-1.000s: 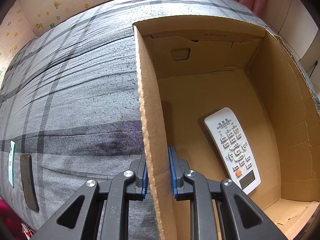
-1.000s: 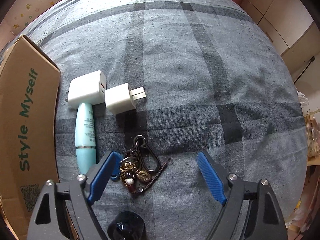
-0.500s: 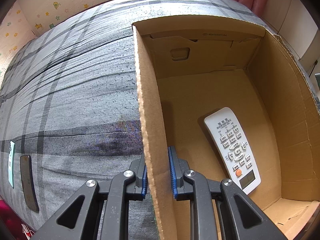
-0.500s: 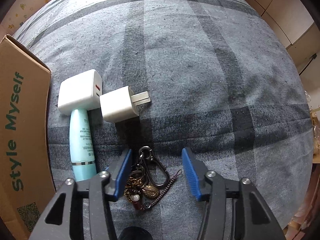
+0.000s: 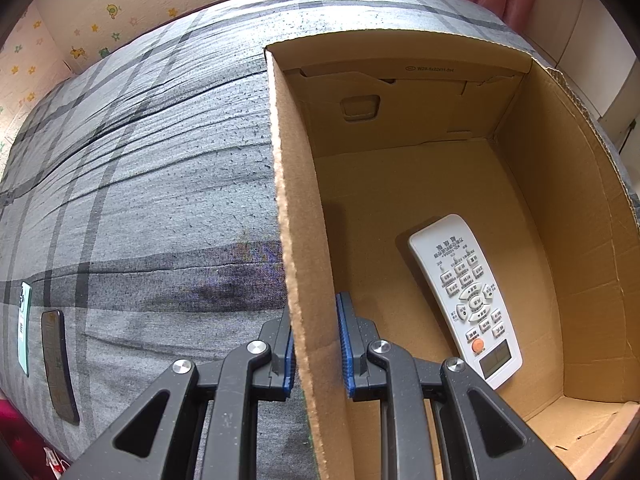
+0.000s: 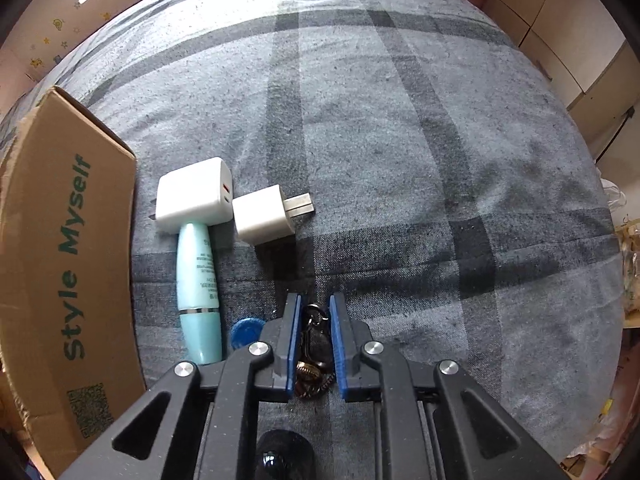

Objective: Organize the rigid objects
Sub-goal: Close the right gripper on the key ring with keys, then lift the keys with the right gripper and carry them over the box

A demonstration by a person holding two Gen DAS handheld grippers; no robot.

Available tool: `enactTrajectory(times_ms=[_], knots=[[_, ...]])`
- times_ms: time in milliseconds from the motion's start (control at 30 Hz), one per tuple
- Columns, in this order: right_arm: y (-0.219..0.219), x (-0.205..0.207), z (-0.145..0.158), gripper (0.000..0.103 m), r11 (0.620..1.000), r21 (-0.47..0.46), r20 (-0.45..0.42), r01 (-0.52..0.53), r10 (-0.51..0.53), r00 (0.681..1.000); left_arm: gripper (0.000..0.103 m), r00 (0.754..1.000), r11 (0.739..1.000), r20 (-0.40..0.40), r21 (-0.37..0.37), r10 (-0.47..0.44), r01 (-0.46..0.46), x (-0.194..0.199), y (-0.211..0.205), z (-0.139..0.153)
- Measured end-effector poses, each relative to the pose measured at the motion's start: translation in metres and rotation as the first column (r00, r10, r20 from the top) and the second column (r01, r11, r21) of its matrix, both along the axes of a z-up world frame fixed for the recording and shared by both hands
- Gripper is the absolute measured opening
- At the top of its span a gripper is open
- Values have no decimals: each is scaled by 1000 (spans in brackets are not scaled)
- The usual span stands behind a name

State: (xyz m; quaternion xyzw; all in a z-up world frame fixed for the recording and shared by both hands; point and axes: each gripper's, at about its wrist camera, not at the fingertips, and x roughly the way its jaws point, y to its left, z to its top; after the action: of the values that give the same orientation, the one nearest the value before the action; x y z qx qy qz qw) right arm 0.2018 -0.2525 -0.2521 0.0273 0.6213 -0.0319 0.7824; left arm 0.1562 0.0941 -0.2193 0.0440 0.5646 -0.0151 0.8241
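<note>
My left gripper (image 5: 316, 340) is shut on the left wall of an open cardboard box (image 5: 296, 184). A white remote control (image 5: 466, 296) lies on the box floor. In the right wrist view my right gripper (image 6: 314, 340) is shut on a bunch of keys (image 6: 314, 344) lying on the grey plaid bedspread (image 6: 400, 140). Beside it lie a teal tube (image 6: 198, 280), a large white charger (image 6: 192, 196), a small white plug adapter (image 6: 262, 214) and a blue cap (image 6: 246, 330). The box's outer side (image 6: 60, 260) reads "Style Myself".
A dark phone (image 5: 58, 364) and a pale green card (image 5: 24, 328) lie at the bed's left edge in the left wrist view. A black round object (image 6: 284, 456) sits under my right gripper. Wallpapered wall runs behind the bed; cupboards stand at the right.
My right gripper moved forward over the keys and closed from wide open onto them. My left gripper stayed clamped on the box wall.
</note>
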Motion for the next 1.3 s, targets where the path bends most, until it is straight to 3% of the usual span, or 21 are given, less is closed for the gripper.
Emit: enactTrajectory(times_ms=[500, 667, 967, 1300], knots=[[-1, -28, 66, 14, 998, 24, 102, -53, 50, 994, 19, 1000, 1000, 0, 11, -1, 1, 0, -2, 2], [5, -33, 86, 6, 997, 9, 130, -81, 80, 988, 19, 1000, 1000, -1, 13, -2, 2, 0, -2, 1], [15, -36, 101, 5, 994, -10, 155, -109, 109, 982, 19, 1000, 1000, -1, 12, -2, 2, 0, -2, 1], [32, -40, 141, 5, 988, -16, 223, -156, 156, 962, 19, 1000, 1000, -1, 12, -2, 2, 0, -2, 1]])
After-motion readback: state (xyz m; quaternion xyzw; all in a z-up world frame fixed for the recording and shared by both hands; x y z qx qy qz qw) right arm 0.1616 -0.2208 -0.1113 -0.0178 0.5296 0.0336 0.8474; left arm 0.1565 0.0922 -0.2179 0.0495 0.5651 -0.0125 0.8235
